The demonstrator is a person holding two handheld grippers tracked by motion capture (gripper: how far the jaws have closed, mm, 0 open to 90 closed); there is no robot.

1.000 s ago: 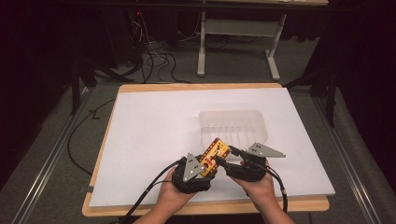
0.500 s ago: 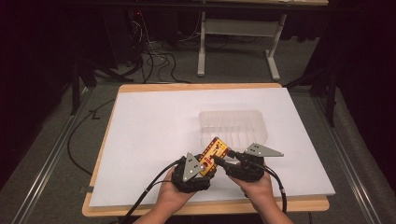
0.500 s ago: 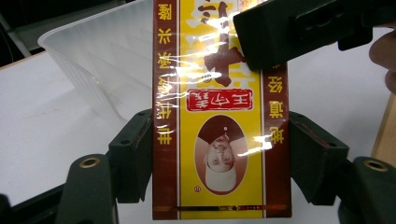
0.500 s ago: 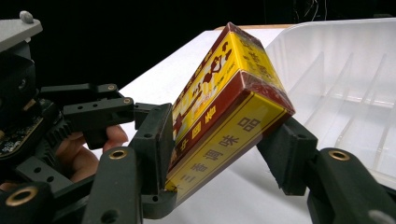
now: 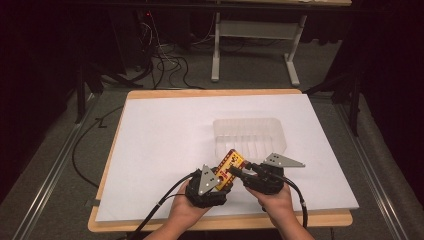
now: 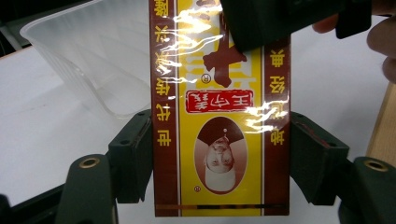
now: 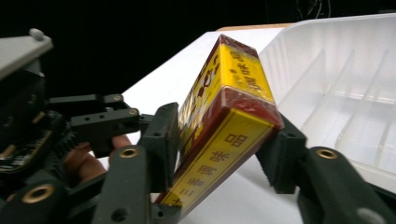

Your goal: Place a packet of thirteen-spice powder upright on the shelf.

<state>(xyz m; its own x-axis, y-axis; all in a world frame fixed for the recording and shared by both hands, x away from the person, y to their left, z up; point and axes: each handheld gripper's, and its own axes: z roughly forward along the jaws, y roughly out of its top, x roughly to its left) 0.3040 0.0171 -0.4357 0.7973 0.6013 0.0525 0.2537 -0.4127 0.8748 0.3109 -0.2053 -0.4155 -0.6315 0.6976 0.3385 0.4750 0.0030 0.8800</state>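
Note:
A yellow and dark red box (image 5: 231,161) wrapped in shiny film hangs just above the white table near its front edge, held from both sides. My left gripper (image 5: 223,176) is shut on its lower half; in the left gripper view the box (image 6: 219,116) stands between the two pads of that gripper (image 6: 222,163). My right gripper (image 5: 236,171) is shut on its other end. In the right gripper view the tilted box (image 7: 224,116) sits between the pads of the right gripper (image 7: 222,154), with the left gripper (image 7: 93,126) at the left.
A clear ribbed plastic tray (image 5: 250,137) lies just beyond the box, its rim close behind it (image 6: 84,60). The white sheet (image 5: 165,140) covers the wooden table, whose front edge (image 5: 300,220) runs under the hands. Cables and desk legs stand on the floor behind.
The right gripper has edged slightly left, closer onto the box. The box and the left gripper have barely moved.

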